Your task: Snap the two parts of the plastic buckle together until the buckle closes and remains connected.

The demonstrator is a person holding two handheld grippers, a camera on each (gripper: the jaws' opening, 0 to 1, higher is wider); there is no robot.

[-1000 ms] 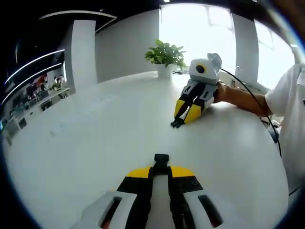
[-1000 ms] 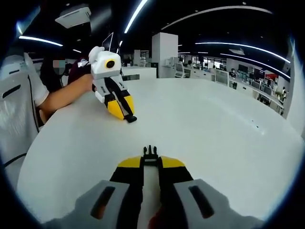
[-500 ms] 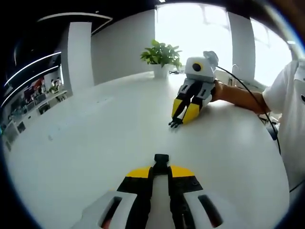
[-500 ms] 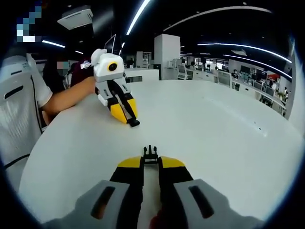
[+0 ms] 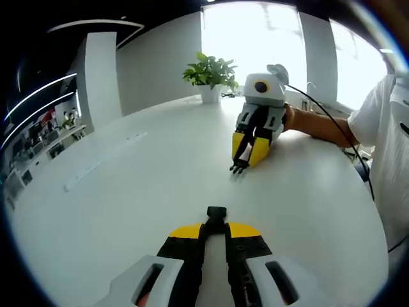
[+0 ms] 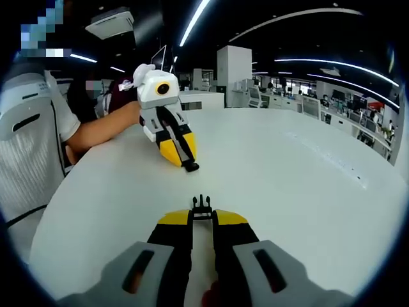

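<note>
Black buckle halves [image 5: 216, 215] [image 6: 202, 206] in yellow-and-black tongs [image 5: 216, 225] [image 6: 202, 215], white desk [image 5: 140, 173], green plant [image 5: 208, 69].

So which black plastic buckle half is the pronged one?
The black buckle half clamped in the right gripper: prongs stick out. The left gripper's half ends in a plain block.

left gripper [image 5: 216, 220] gripping buckle socket [image 5: 216, 213], right gripper [image 5: 241, 165] opposite

You've got a big round-edged white table [image 5: 128, 185] here (plain and glossy), and sitting right on it by the far edge is a potted plant [image 5: 209, 75] in a white pot.
</note>
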